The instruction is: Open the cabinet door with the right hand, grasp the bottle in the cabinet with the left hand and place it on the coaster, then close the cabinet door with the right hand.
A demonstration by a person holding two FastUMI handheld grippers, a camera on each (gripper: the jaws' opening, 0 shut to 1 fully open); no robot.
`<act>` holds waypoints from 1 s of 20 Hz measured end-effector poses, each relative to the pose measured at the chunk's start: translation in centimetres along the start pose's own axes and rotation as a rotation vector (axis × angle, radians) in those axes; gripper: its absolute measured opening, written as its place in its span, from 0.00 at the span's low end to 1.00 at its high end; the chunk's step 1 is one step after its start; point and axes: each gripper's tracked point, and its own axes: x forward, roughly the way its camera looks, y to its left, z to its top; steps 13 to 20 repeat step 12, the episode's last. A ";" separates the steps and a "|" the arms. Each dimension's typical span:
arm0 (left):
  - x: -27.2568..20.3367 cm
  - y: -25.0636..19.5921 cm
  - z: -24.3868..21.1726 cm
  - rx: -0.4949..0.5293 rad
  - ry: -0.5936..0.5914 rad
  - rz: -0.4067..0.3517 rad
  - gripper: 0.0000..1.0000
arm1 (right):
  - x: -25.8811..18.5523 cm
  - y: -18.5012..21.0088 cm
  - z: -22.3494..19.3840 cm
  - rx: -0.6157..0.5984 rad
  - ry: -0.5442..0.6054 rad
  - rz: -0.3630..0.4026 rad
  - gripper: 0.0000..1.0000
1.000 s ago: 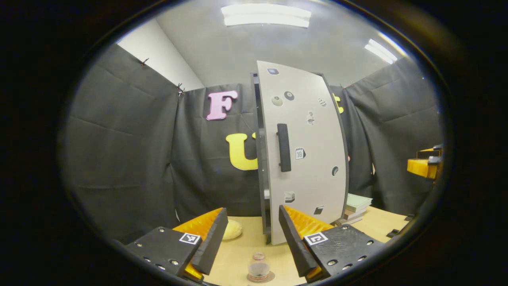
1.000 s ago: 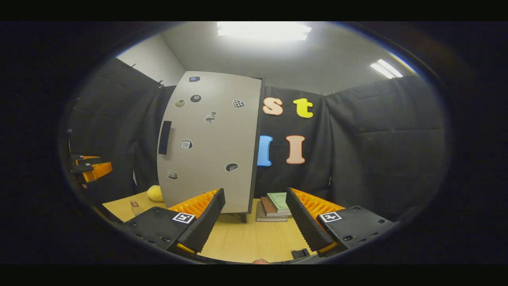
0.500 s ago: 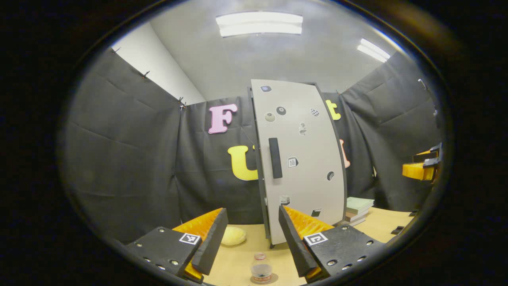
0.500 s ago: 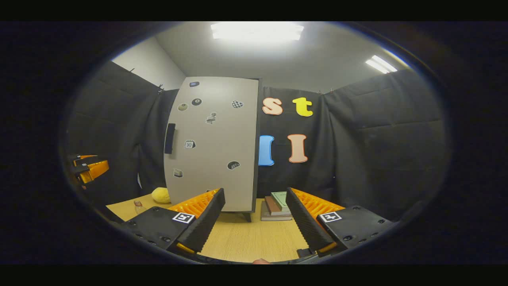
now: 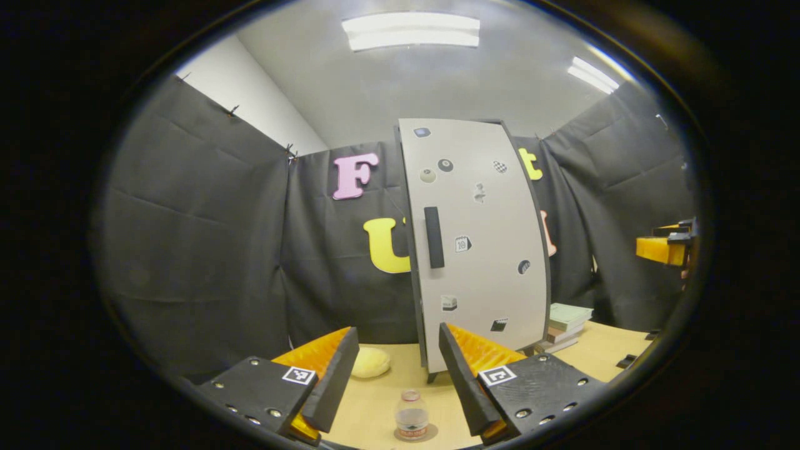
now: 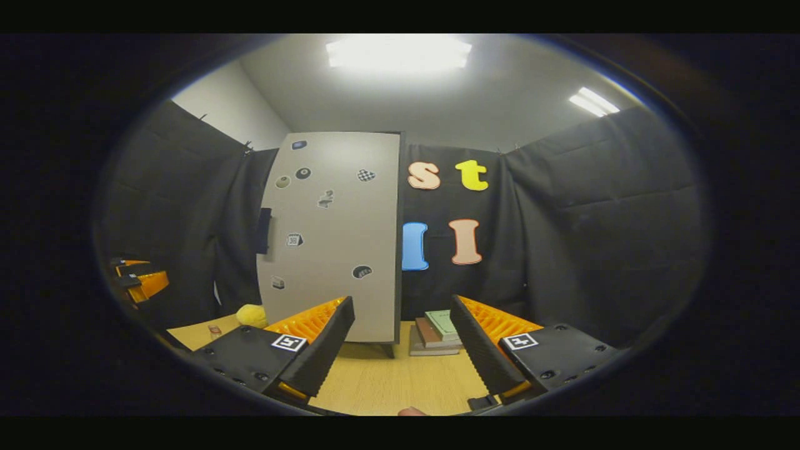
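Note:
The tall grey cabinet (image 5: 481, 250) stands on the wooden table with its door shut, a dark handle (image 5: 434, 237) on the door's left side. A small clear bottle (image 5: 412, 420) stands upright on a round coaster (image 5: 427, 432) on the table, between the fingers of my left gripper (image 5: 397, 365) in the left gripper view and apart from them. That gripper is open and holds nothing. In the right gripper view the cabinet (image 6: 334, 237) is at centre left and the bottle (image 6: 214, 330) at far left. My right gripper (image 6: 402, 337) is open and back from the cabinet.
A yellow round object (image 5: 370, 362) lies left of the cabinet's foot. A stack of books (image 5: 562, 325) sits to the cabinet's right, also as the book stack (image 6: 437, 328) in the right gripper view. The other gripper (image 5: 665, 249) shows at the far right edge.
The cabinet door has swung fully shut from slightly ajar. Both grippers have drawn back from the cabinet, which looks smaller now. The bottle stays on the coaster.

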 end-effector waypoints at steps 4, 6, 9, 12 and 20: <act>-0.5 0.5 -0.1 -0.005 -0.014 0.011 0.77 | 0.6 0.0 1.1 0.000 -0.025 -0.005 0.98; -0.4 0.5 -0.2 0.001 -0.011 0.016 0.77 | 0.7 0.3 1.1 -0.002 -0.031 -0.006 0.98; 0.2 0.6 -0.4 0.005 -0.007 0.018 0.77 | 1.0 0.6 0.9 -0.014 -0.021 -0.002 0.98; 0.6 1.1 -0.6 0.008 -0.009 0.018 0.77 | 1.1 0.9 0.9 -0.013 -0.022 -0.003 0.98; 0.6 1.1 -0.6 0.008 -0.009 0.018 0.77 | 1.1 0.9 0.9 -0.013 -0.022 -0.003 0.98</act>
